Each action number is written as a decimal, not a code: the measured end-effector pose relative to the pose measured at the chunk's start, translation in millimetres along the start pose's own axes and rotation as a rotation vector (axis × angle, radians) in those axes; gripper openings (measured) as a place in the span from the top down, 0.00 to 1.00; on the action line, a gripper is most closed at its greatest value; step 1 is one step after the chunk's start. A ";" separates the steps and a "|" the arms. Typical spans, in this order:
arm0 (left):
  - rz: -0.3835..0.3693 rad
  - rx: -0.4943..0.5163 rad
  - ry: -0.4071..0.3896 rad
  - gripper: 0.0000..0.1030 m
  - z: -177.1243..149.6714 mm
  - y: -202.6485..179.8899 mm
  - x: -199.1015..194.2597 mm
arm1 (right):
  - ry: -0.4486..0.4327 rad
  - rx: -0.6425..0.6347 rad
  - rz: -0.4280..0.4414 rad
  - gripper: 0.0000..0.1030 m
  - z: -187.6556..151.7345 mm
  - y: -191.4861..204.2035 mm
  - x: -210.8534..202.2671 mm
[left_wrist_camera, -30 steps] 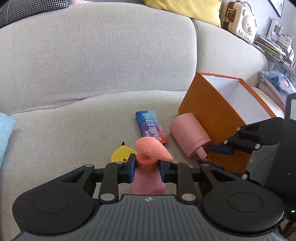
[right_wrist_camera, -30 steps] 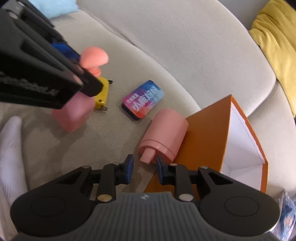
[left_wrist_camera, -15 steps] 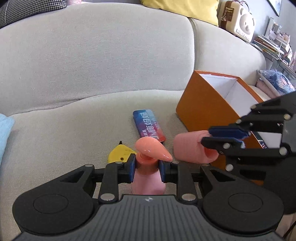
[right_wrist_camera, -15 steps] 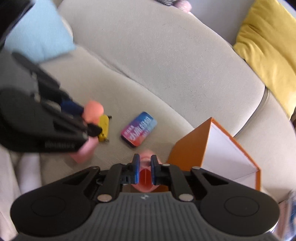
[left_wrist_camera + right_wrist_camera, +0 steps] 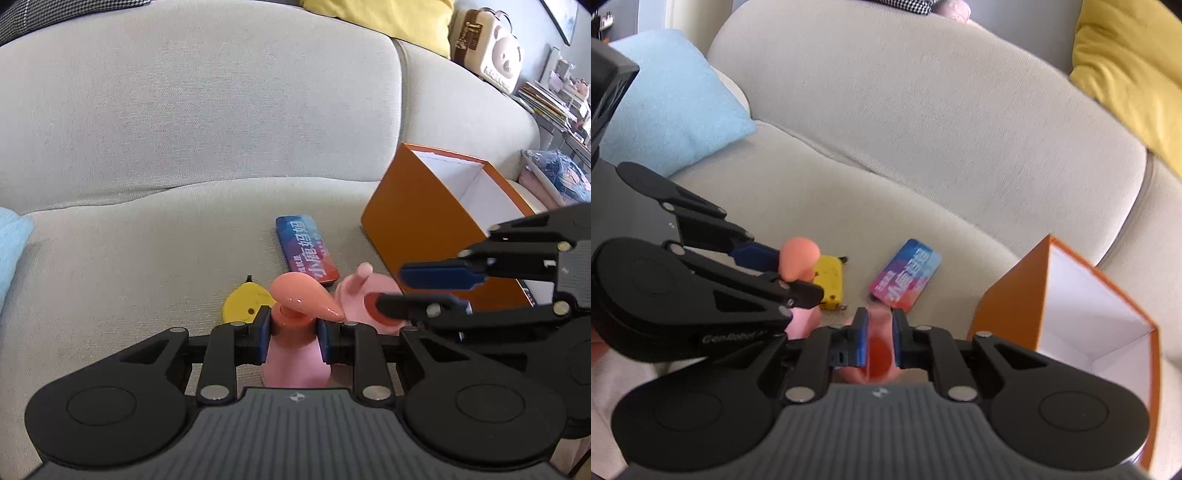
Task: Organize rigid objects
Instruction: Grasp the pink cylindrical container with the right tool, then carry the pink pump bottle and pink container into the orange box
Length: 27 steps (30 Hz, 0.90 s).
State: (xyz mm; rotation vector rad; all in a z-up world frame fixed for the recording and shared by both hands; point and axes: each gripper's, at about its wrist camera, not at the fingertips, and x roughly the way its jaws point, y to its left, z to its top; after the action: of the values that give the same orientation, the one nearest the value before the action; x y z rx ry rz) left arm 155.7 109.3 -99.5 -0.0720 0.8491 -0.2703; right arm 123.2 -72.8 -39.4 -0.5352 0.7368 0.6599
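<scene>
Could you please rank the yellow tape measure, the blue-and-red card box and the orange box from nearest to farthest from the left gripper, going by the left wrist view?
1. Yellow tape measure: just ahead of the left gripper, slightly to its left.
2. Blue-and-red card box: flat on the sofa seat, farther ahead, slightly right.
3. Orange box: farthest, ahead and well to the right, tilted with its open top showing.

We see a home living room: a beige sofa with a yellow cushion on its backrest.
</scene>
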 end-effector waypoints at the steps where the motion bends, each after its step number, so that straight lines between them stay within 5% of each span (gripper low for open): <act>1: 0.003 -0.008 0.002 0.73 0.7 1.2 1.0 | 0.004 0.012 0.002 0.69 -0.7 -2.0 0.9; 3: 0.001 -0.025 0.012 0.73 0.7 4.3 2.3 | 0.007 0.019 -0.014 0.39 -4.5 -3.3 -0.4; 4: 0.002 -0.026 0.019 0.73 0.7 4.6 3.2 | 0.011 0.021 -0.012 0.35 -6.5 -2.7 -1.2; 13: 0.032 -0.058 0.094 0.72 -5.7 6.3 5.4 | 0.067 0.043 0.039 0.35 -8.6 -0.7 30.1; 16: 0.034 -0.091 0.110 0.71 -7.8 10.3 3.4 | 0.086 0.072 0.051 0.42 -11.0 -3.1 39.2; 27: 0.004 -0.113 -0.024 0.72 -1.7 -0.2 -41.0 | -0.023 0.160 0.081 0.42 -16.7 -18.9 -2.4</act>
State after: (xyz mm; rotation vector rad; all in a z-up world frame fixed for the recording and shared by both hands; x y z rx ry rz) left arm 128.6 120.0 -70.5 -0.1791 0.8399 -0.2170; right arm 128.0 -97.2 -44.1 -0.3519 0.7850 0.6746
